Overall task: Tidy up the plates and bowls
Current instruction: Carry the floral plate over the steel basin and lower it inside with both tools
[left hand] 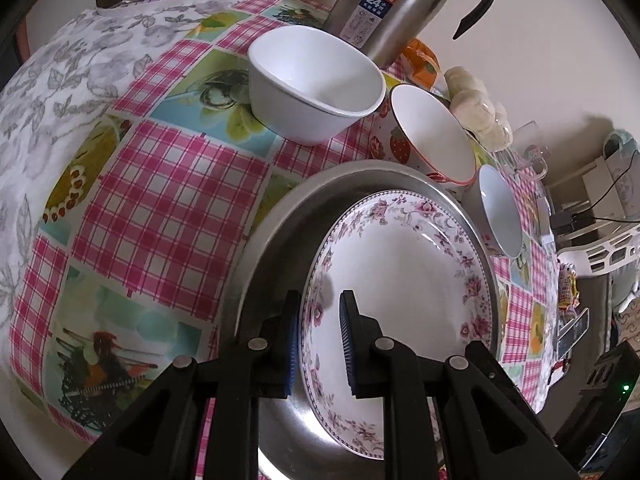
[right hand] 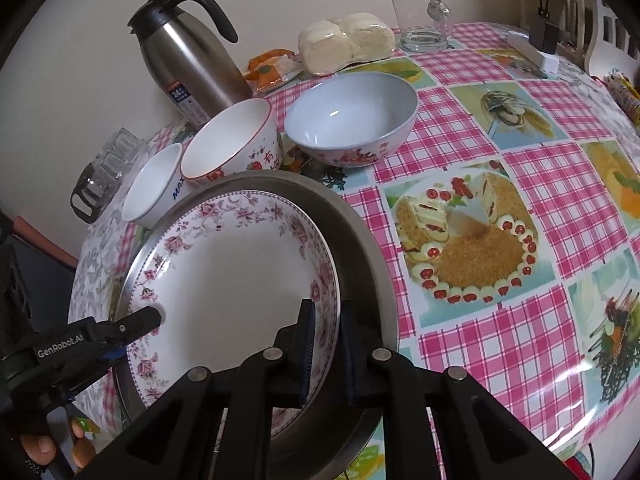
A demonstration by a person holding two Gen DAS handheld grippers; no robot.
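Right wrist view shows our right gripper [right hand: 324, 344] low in the middle of the frame, pinched tight on the rim of the flower plate [right hand: 236, 280]. Left wrist view shows our left gripper [left hand: 320, 340] at the bottom of the frame, with its blue pads on either side of the plate's other rim. We think they are clamped on it too, since the gap is so small.

The plate sits inside a big metal pan [right hand: 360, 240] on the checked cloth [right hand: 540, 200]. It is round, so it has no long side. Its open face points up, and we think it tips a little, though the bent lens makes this hard to tell.

What could go wrong? We hold the plate by two thin edges. If one hand goes up faster than the other, the plate could tilt, slip out and crack on the pan. If we squeeze too softly, the smooth rim could slide free.

Three bowls wait close behind the pan: a small white bowl [right hand: 154, 188], a red-rim bowl [right hand: 232, 140] and a blue bowl [right hand: 352, 120]. A steel jug [right hand: 188, 60] stands behind them. If we swing the plate too far back, we could bump them.
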